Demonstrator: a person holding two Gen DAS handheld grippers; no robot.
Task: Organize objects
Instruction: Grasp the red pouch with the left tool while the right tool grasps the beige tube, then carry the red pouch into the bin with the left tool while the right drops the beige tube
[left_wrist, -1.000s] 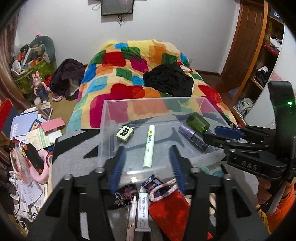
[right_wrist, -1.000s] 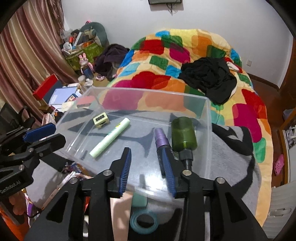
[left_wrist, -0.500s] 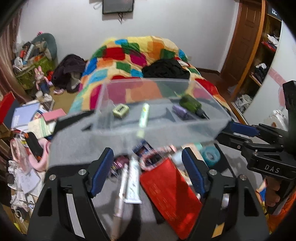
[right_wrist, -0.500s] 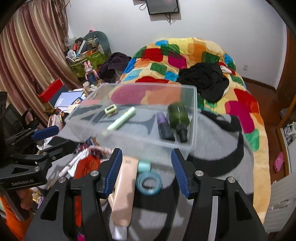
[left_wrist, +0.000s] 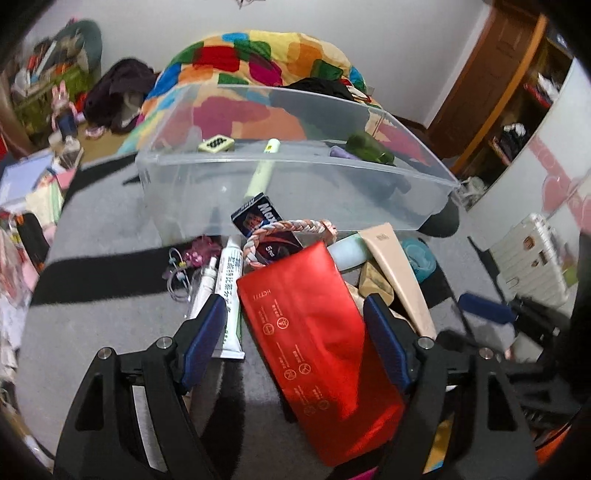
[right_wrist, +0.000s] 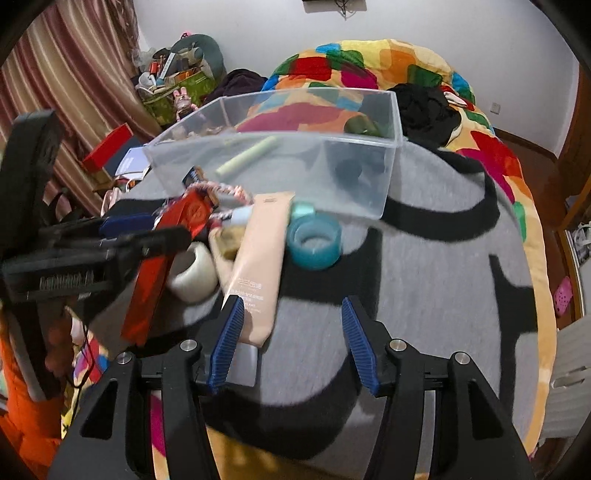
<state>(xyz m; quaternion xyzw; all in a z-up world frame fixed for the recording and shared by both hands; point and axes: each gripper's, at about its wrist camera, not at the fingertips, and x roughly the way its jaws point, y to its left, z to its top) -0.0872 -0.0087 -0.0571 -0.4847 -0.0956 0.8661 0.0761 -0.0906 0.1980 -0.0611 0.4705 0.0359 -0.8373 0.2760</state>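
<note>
Left claw (left_wrist: 295, 339) spread astride red pouch (left_wrist: 317, 347), right claw (right_wrist: 293, 343) spread, empty

Red pouch (left_wrist: 317, 332), teal tape roll (right_wrist: 314, 240), grey-and-black blanket (right_wrist: 424, 295), multicoloured patchwork quilt (left_wrist: 258, 51)

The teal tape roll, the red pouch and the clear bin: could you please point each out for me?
teal tape roll (right_wrist: 314, 240), right wrist view, on its upper rim.
red pouch (left_wrist: 314, 325), left wrist view, middle of its face.
clear bin (left_wrist: 295, 192), left wrist view, on its near wall.
</note>
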